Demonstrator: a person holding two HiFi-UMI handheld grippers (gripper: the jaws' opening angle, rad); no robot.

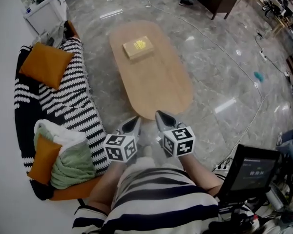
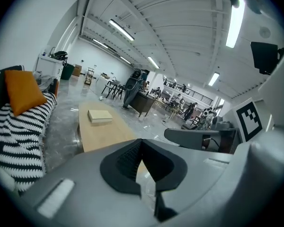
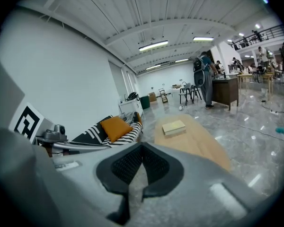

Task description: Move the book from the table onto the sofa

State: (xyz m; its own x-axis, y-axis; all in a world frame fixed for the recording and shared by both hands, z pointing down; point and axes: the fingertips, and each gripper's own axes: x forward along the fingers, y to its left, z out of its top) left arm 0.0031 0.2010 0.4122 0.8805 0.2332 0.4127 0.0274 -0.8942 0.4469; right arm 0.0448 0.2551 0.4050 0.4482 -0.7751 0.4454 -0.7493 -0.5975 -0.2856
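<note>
A person (image 1: 156,199) in a striped top holds two grippers out in front, side by side. The left gripper (image 1: 135,120) is clenched, its two jaws pressed tight together, and it holds nothing. The right gripper (image 1: 160,115) is clenched too, and it is also empty. Each one has a cube with black and white squares on it. Both point at the near end of the table (image 1: 161,89).

The table is long and round at the ends, and it is made of light wood. The book (image 1: 138,47) lies flat on the far half of the table. It is tan and closed. It is well apart from both grippers, and nothing touches it.

The sofa (image 1: 71,106) stands just beside the table, on the left in the head view. It has a black and white cover with stripes. An orange pillow (image 1: 45,64) sits at its far end. At the near end lies a green blanket (image 1: 74,165) with a white blanket (image 1: 57,130) on top and a second pillow (image 1: 42,158) next to them.

The floor (image 1: 224,72) is gray and shiny. A dark screen (image 1: 251,172) is at the person's right.
</note>
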